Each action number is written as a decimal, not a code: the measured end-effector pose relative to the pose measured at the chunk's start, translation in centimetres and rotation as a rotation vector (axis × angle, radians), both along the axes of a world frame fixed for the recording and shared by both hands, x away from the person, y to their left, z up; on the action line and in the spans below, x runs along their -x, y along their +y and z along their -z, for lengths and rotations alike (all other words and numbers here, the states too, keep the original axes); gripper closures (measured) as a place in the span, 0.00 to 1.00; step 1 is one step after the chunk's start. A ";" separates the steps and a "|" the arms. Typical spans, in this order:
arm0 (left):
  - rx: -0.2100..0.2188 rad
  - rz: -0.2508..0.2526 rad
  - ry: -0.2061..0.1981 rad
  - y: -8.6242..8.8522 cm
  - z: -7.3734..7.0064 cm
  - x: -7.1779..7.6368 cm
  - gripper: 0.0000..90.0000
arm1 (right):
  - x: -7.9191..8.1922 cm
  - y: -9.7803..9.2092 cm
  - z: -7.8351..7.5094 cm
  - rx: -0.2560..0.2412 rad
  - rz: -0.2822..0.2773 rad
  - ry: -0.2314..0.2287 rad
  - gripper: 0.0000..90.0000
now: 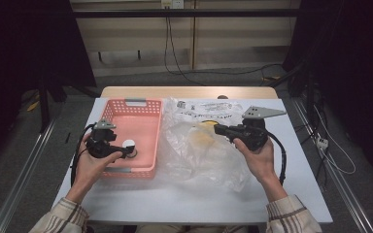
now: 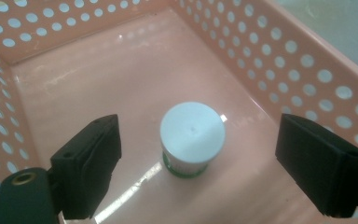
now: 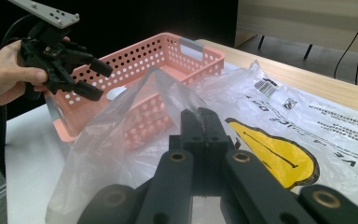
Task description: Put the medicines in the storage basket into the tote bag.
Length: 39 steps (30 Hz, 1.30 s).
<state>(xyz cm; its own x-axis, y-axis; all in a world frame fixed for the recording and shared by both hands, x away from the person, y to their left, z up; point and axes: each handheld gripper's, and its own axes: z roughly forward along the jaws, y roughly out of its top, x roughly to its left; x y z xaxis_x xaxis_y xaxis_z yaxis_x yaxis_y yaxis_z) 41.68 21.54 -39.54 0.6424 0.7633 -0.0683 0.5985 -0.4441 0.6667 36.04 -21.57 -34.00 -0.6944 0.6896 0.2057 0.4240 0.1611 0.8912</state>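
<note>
Hovering inside the pink basket (image 2: 279, 56), the left gripper (image 2: 200, 168) has its fingers (image 2: 91, 168) spread wide, holding nothing. A small jar (image 2: 192, 138) with a white lid stands upright on the basket floor directly between and just ahead of those fingers, apart from both pads, its axis vertical so the lid faces up toward the camera. A green band shows at its base. Nothing else lies in the basket. In the high view the left gripper (image 1: 121, 148) sits over the near half of the basket (image 1: 141, 104), with the jar (image 1: 129, 144) just beyond its fingertips.

The right gripper (image 3: 200, 122) has its fingers pressed together on a fold of the clear plastic bag (image 3: 279, 107), lifting that edge off the white counter (image 1: 175, 199). The bag (image 1: 199, 145), printed with a yellow shape and black lettering, spreads on the counter just right of the basket; whether anything is inside it I cannot tell.

The left hand is clearly the nearer one to the jar, and the relation that matters is the jar sitting centred in the gap: closing would likely call for dropping the fingers a little lower so the pads meet the jar's side below the lid. The bag's raised mouth faces roughly toward the basket.
</note>
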 end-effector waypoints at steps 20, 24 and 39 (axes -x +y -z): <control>-0.215 0.132 0.110 -2.8 0.4 -2.6 0.44 | -0.1 -0.1 0.1 0.004 0.000 0.006 1.00; -0.282 0.129 0.142 -3.3 0.9 -2.9 0.51 | -0.1 -0.1 0.1 0.006 0.000 0.006 1.00; -0.196 0.100 0.111 -2.6 0.1 -2.7 0.56 | -0.2 -0.2 0.1 0.007 0.005 0.006 1.00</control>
<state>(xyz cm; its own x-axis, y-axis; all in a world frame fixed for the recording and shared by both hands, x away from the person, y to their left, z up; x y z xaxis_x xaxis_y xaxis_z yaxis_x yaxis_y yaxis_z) 44.34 18.93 -39.69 0.7124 0.7017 0.0010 0.6095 -0.6195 0.4947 36.26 -21.77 -34.11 -0.6899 0.6942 0.2053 0.4301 0.1649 0.8876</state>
